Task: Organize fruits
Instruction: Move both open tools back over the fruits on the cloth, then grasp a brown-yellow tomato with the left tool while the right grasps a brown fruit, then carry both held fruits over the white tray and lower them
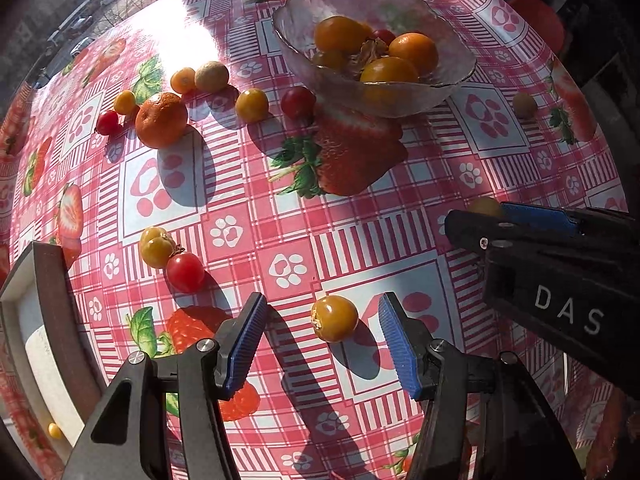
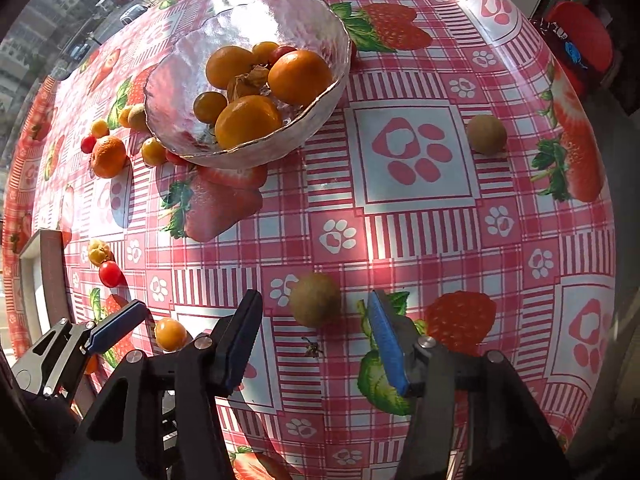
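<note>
A glass bowl holds oranges and small fruits. My left gripper is open around a yellow-orange berry on the table, fingers apart from it. My right gripper is open around a brown round fruit; it also shows in the left wrist view. A mandarin, several cherry tomatoes and yellow berries lie left of the bowl. A red tomato touches a yellow berry nearer me.
The table has a red checked strawberry-print cloth. Another brown fruit lies right of the bowl. A window frame stands at the table's left edge. A red object sits beyond the far right edge.
</note>
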`<state>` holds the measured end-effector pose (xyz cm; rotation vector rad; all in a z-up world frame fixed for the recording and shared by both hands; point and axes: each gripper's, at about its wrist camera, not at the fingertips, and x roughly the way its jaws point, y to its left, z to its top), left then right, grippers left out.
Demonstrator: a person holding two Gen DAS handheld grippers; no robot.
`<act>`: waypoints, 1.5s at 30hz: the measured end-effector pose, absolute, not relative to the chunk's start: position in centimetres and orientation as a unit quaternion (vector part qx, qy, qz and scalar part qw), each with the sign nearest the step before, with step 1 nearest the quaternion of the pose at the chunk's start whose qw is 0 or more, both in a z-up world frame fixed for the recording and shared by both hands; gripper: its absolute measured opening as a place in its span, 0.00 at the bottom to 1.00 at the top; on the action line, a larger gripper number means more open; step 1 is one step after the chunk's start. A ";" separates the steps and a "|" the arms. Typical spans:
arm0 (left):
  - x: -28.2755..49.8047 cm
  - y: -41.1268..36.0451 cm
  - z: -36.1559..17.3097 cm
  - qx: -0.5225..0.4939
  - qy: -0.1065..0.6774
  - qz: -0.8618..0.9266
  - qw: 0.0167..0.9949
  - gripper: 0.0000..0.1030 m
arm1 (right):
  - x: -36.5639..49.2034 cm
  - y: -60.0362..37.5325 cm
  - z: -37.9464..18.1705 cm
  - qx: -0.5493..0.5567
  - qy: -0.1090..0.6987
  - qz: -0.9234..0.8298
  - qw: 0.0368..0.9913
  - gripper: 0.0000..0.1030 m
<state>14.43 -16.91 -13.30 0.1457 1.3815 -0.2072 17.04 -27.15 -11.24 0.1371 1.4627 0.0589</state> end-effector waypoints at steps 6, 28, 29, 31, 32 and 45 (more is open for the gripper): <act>14.0 -15.8 -12.5 0.048 0.631 -0.118 0.766 0.23 | 17.9 -26.9 -11.3 0.077 0.668 0.028 0.740 0.26; 7.4 -7.3 -8.4 -0.011 0.618 -0.124 0.777 0.23 | 10.9 -24.7 -9.0 0.110 0.670 0.062 0.731 0.26; 7.2 -6.8 -8.3 -0.011 0.617 -0.122 0.777 0.23 | 10.7 -24.5 -8.8 0.109 0.670 0.064 0.731 0.26; 6.6 -6.0 -8.1 -0.012 0.616 -0.118 0.779 0.23 | 10.6 -23.6 -8.7 0.106 0.671 0.068 0.731 0.26; 6.3 -5.4 -8.0 -0.013 0.615 -0.116 0.780 0.23 | 10.4 -23.2 -8.5 0.104 0.671 0.070 0.731 0.26; 4.3 3.0 -6.8 -0.060 0.602 -0.063 0.794 0.23 | 9.5 -14.9 -7.1 0.064 0.671 0.127 0.728 0.26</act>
